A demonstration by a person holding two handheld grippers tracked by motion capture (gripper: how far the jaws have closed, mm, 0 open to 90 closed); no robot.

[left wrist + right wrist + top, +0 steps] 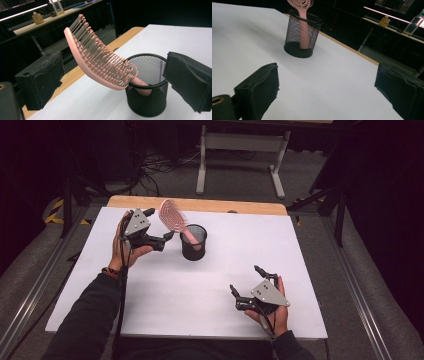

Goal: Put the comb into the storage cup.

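Standing handle-down in the black mesh cup (193, 241), upper centre of the high view, the pink hairbrush (172, 215) leans toward the left tongs (167, 236). These tongs are apart, flanking the brush head without contact. The right tongs (245, 281), also apart and empty, wait at lower right over the white tabletop (150, 290). Judged step: placement complete or regrasp pending. No legible writing appears.
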